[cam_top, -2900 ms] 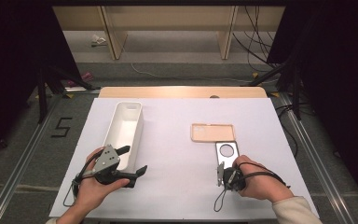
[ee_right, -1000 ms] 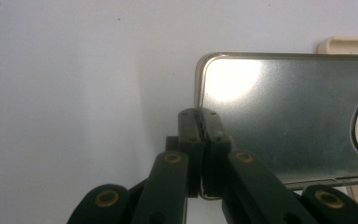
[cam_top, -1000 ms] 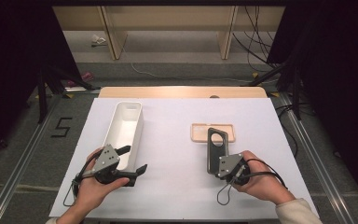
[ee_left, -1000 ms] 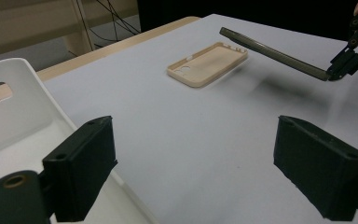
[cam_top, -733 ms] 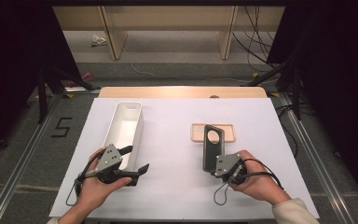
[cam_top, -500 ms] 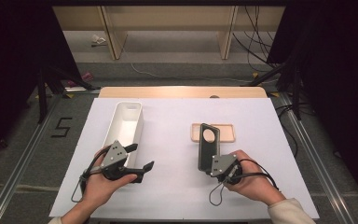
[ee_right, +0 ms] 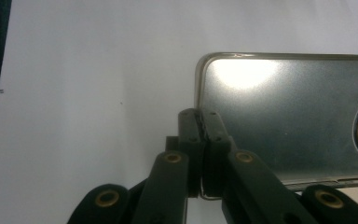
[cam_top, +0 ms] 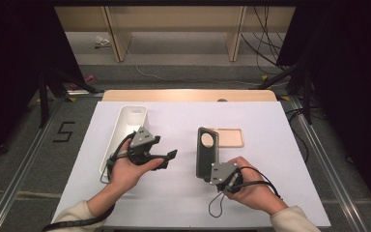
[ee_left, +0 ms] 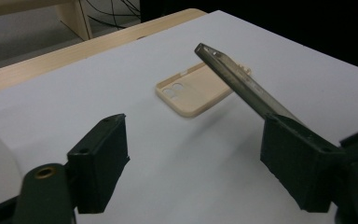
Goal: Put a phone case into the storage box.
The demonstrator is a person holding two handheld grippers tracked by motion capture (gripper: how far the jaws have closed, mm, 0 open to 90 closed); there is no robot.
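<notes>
My right gripper [cam_top: 209, 170] is shut on the near edge of a dark translucent phone case [cam_top: 206, 149] with a round camera hole. It holds the case above the white table top [cam_top: 265, 121]. In the right gripper view the pads [ee_right: 200, 125] pinch the case's rim [ee_right: 284, 116]. A beige phone case [cam_top: 229, 137] lies flat just behind and right of it. My left gripper [cam_top: 168, 158] points right towards the dark case. Its jaws have just been closing, stand apart and hold nothing. In the left gripper view the dark case [ee_left: 240, 79] shows edge-on beyond my gripper [ee_left: 196, 140], with the beige case [ee_left: 198, 91] behind.
A long white tray [cam_top: 125, 126] lies at the table's left, just behind the left hand. A wooden strip [cam_top: 188, 95] runs along the far edge. Metal rails [cam_top: 24, 169] flank the table, and dark stands and cables are on the floor beyond.
The left hand has moved right and up, away from the tray towards the table's middle. The right gripper has carried the dark case left, off the spot beside the beige case.
</notes>
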